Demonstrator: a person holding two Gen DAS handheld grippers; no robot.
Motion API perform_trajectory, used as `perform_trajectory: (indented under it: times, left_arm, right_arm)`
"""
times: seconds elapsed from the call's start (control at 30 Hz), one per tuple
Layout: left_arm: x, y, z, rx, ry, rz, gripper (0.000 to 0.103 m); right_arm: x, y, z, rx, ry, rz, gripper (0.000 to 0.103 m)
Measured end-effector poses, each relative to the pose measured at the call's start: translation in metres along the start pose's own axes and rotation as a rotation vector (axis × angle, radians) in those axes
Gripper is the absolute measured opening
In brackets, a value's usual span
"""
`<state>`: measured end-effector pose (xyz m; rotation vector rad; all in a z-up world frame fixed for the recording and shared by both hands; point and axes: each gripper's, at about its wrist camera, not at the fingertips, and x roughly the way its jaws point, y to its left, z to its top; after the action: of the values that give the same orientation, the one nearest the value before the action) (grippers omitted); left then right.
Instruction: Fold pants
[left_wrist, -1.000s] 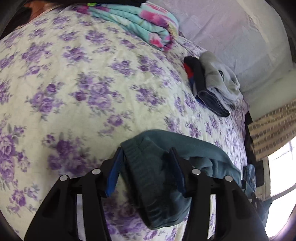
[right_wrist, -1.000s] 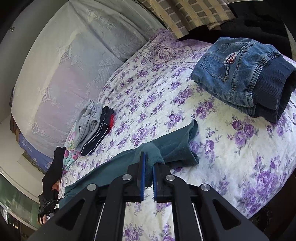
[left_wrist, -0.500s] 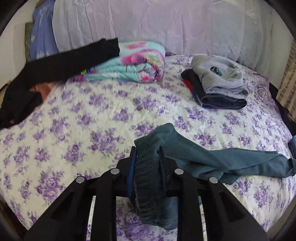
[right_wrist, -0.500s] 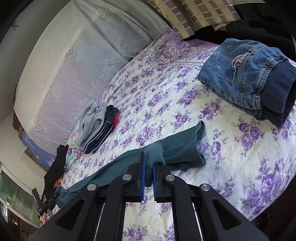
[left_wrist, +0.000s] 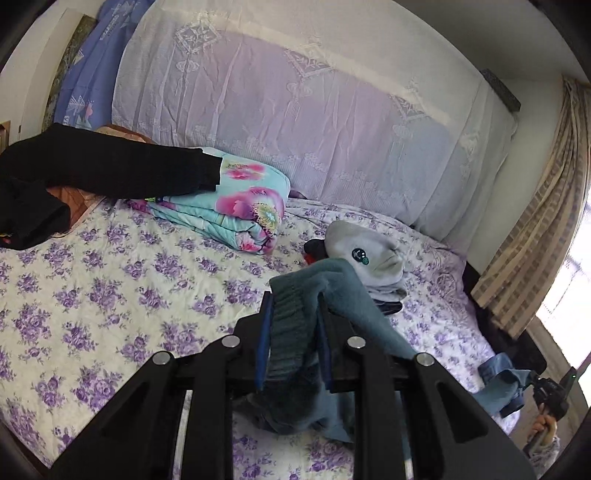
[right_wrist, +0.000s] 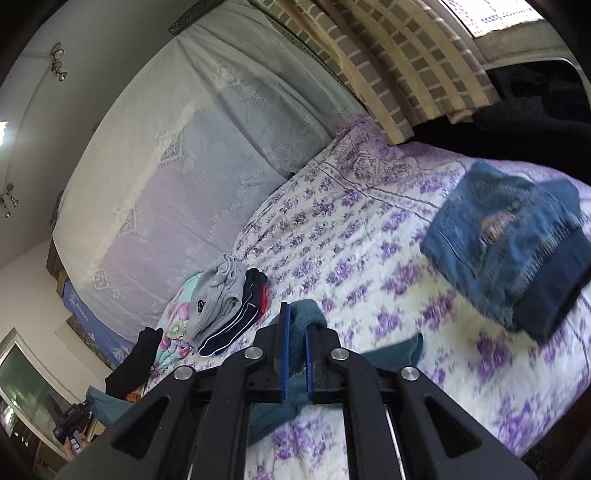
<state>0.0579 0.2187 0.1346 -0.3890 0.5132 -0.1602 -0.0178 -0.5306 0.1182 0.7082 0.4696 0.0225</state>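
left gripper (left_wrist: 293, 325) angled down over the bed (left_wrist: 110, 288), jaws narrowed and clamped on the ribbed waistband of the teal pants (left_wrist: 295, 314); just been closing on that cloth. pants lifted off the bed at this end, a leg trailing right toward the far gripper. right gripper (right_wrist: 294, 349) likewise tilted down, jaws nearly together, pinching a bunched end of the same pants (right_wrist: 304, 314); rest of the cloth drooping below onto the bed (right_wrist: 369, 240).

counted left to right: one black garment (left_wrist: 110, 166) draped over one folded floral blanket (left_wrist: 236, 199); one stack of folded clothes, grey piece on top (left_wrist: 364, 254); one folded pair of jeans (right_wrist: 509, 243), blurred. one pair of teal pants, strung between the two grippers.

no containers seen.
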Motion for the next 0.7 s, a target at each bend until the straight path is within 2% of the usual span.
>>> perform_trajectory:
  times: [0.13,0.23,0.33,0.4,0.47,0.5,0.53,0.57,0.7]
  left_arm:
    - [0.04,0.015,0.021,-0.041,0.038,0.033,0.02]
    - [0.091,0.034,0.029,-0.09,0.097,0.048,0.02]
    - [0.153,0.048,0.027,-0.104,0.189,0.099,0.02]
    - [0.203,0.058,0.019,-0.105,0.262,0.111,0.021]
    - [0.244,0.07,0.003,-0.114,0.357,0.136,0.021]
    - [0.257,0.076,-0.006,-0.135,0.406,0.148,0.021]
    - [0.267,0.083,-0.017,-0.156,0.458,0.159,0.021]
    - [0.268,0.088,-0.022,-0.165,0.47,0.162,0.021]
    - [0.254,0.101,-0.03,-0.177,0.461,0.158,0.047]
  right_arm:
    - [0.051,-0.01,0.028,0.005,0.046,-0.006,0.006]
    - [0.099,-0.02,0.043,0.018,0.072,-0.008,0.006]
    - [0.162,-0.036,0.047,0.039,0.144,-0.048,0.006]
    - [0.205,-0.045,0.041,0.013,0.218,-0.107,0.006]
    - [0.242,-0.059,0.027,0.016,0.345,-0.19,0.007]
    - [0.251,-0.07,0.018,0.069,0.406,-0.214,0.012]
    - [0.251,-0.078,0.012,0.11,0.433,-0.221,0.015]
    - [0.247,-0.081,0.009,0.118,0.435,-0.221,0.017]
    - [0.225,-0.061,0.01,-0.034,0.438,-0.261,0.017]
